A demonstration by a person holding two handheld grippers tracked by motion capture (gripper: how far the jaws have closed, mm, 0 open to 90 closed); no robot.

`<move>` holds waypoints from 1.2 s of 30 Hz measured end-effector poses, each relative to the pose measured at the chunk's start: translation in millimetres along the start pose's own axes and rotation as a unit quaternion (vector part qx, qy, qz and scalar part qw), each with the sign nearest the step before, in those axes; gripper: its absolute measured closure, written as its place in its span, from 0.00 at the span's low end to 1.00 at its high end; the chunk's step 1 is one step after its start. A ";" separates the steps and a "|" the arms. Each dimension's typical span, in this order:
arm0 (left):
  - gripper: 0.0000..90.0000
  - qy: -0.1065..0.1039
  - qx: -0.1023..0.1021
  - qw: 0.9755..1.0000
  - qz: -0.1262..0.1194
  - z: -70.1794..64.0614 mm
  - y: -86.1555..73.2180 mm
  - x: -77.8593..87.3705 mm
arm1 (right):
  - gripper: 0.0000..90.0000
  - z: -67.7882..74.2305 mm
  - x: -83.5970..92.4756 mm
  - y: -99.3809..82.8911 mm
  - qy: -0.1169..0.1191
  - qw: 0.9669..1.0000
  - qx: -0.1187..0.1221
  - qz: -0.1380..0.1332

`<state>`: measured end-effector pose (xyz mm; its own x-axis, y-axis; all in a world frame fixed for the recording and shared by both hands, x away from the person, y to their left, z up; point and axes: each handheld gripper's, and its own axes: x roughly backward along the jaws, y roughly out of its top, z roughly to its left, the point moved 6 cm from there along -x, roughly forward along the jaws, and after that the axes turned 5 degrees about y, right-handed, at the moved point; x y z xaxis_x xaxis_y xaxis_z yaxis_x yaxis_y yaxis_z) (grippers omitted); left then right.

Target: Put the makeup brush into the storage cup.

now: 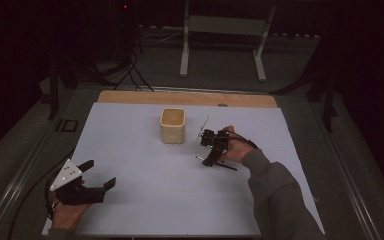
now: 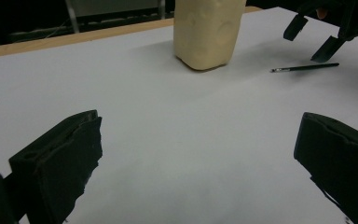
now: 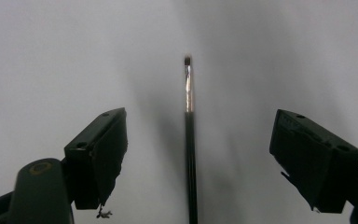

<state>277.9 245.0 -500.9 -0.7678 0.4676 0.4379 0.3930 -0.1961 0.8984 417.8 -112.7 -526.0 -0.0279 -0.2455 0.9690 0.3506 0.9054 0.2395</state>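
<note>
The right gripper stands released, jaws wide to either side of the thin paintbrush, which lies flat on the white table at frame centre. Judged light, stiff and slippery, and liable to roll. Grip mid-handle, below the ferrule. The left gripper, lower left, stands open and empty.

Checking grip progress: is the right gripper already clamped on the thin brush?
No, the brush lies on the table between the right gripper jaws, untouched.
</note>
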 end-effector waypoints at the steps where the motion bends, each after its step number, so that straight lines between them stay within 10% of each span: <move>1: 0.02 0.000 0.000 1.000 0.000 0.1 -0.1 0.0 | 0.21 -0.2 -1.0 -0.1 -0.001 1.000 0.000 0.002; 22: 0.02 0.001 0.000 1.000 0.000 0.4 -0.1 0.2 | 0.26 -2.9 -20.8 -2.5 0.000 0.999 0.000 0.036; 36: 0.02 0.001 0.000 1.000 0.001 0.1 0.0 0.3 | 0.73 5.2 -26.0 -0.9 0.021 0.997 0.015 0.068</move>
<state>277.7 245.2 -500.7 -0.7686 0.4654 0.4389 0.3933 -0.1973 0.8980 413.3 -105.4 -551.1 0.0580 -0.1334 0.9894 0.3210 0.9409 0.1081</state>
